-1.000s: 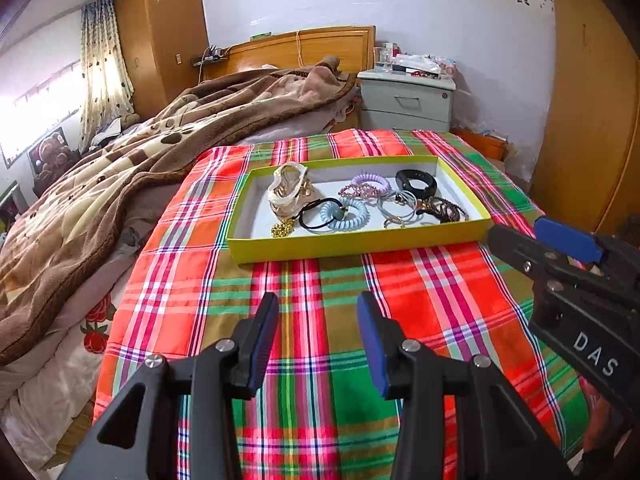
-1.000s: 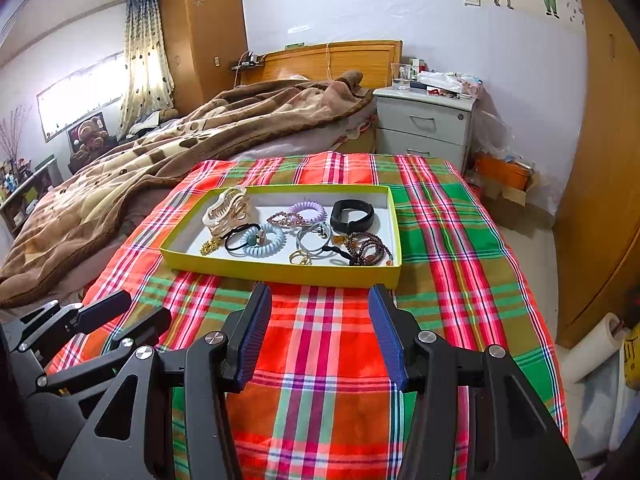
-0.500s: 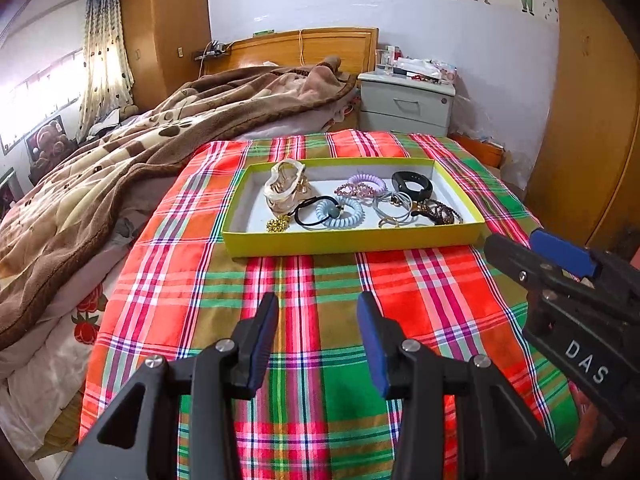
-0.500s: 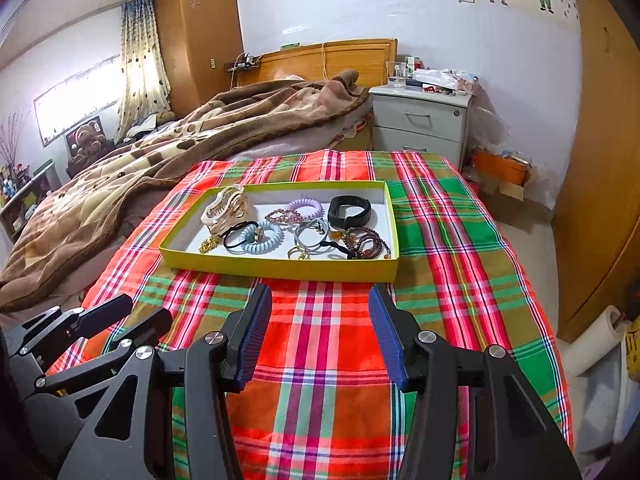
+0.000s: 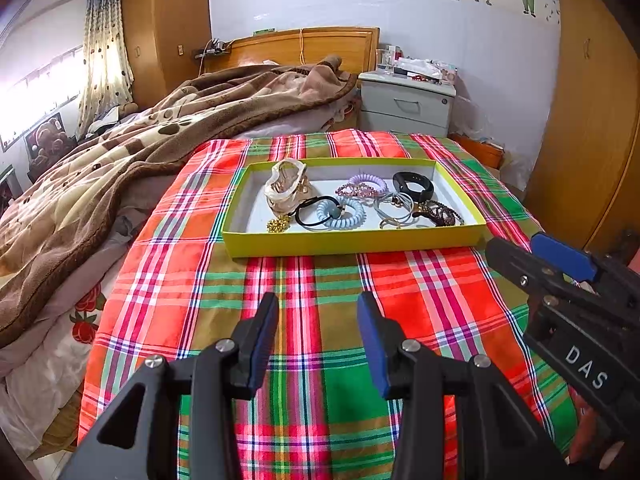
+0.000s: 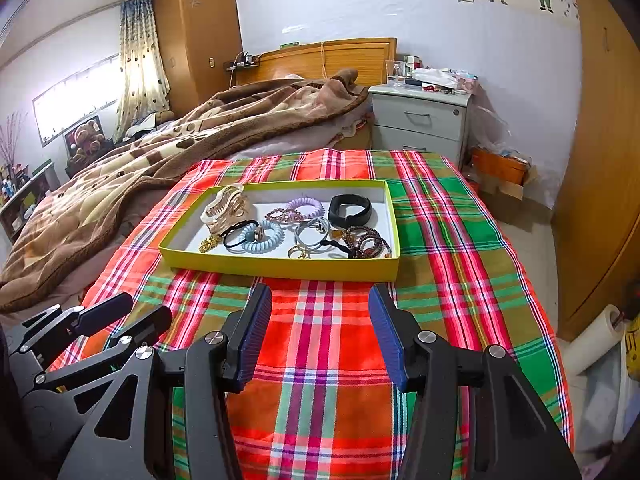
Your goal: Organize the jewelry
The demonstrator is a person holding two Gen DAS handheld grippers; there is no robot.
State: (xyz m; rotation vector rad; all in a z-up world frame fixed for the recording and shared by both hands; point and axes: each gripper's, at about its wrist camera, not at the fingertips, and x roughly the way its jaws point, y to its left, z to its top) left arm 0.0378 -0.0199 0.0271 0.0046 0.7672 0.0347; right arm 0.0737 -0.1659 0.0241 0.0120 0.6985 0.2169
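Observation:
A yellow-green tray lies on a plaid cloth on the bed. It holds several pieces: a cream hair claw, a blue spiral tie, a black band, a purple spiral tie and dark bead bracelets. My left gripper is open and empty, short of the tray. My right gripper is open and empty, also short of it. Each gripper shows in the other's view, the right and the left.
A brown blanket covers the bed's left side. A grey nightstand and a wooden headboard stand at the back, a wardrobe at the right. A paper roll lies on the floor.
Both grippers have drawn back and risen a little, so the tray looks smaller and farther. Both stay open and empty. Nothing in the tray has moved.

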